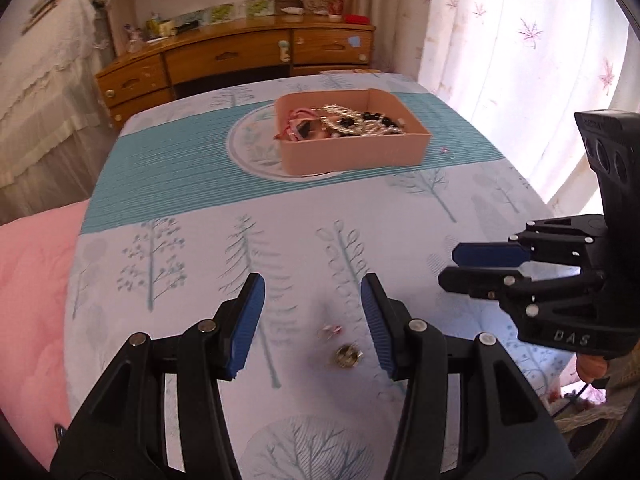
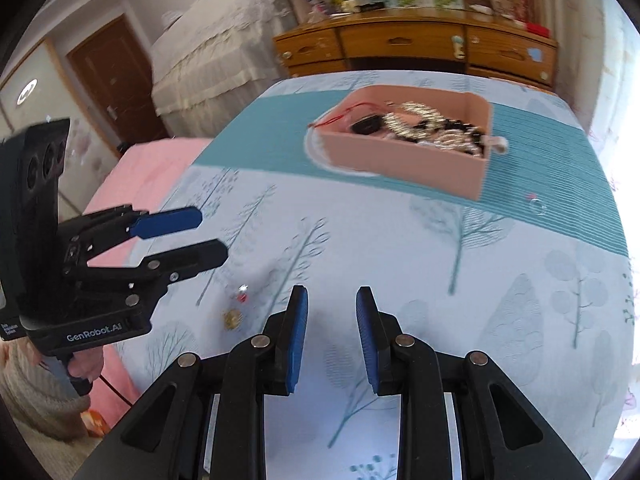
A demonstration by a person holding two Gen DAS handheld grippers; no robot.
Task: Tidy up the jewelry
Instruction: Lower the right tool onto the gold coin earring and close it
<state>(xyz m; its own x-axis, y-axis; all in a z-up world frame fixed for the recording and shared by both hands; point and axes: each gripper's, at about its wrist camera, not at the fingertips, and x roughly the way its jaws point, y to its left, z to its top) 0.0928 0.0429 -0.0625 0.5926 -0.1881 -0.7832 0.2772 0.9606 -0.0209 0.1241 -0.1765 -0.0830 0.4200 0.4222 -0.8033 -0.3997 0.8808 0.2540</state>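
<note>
A pink box (image 1: pixel 352 156) (image 2: pixel 404 162) full of beaded jewelry (image 1: pixel 360 122) (image 2: pixel 432 130) sits mid-table on the tree-print cloth. A gold round piece (image 1: pixel 347 355) (image 2: pixel 232 318) and a small pink and silver piece (image 1: pixel 329 331) (image 2: pixel 242 294) lie loose on the cloth near me. My left gripper (image 1: pixel 312 304) (image 2: pixel 200 236) is open and empty, just above these two pieces. My right gripper (image 2: pixel 332 312) (image 1: pixel 456 266) is open and empty, to their right. A small ring (image 1: pixel 446 152) (image 2: pixel 537 205) lies right of the box.
The cloth-covered table (image 1: pixel 200 208) has a pink quilt (image 1: pixel 32 288) at its left edge. A wooden dresser (image 1: pixel 224 60) stands behind the table. White curtains (image 1: pixel 520 40) hang at the right.
</note>
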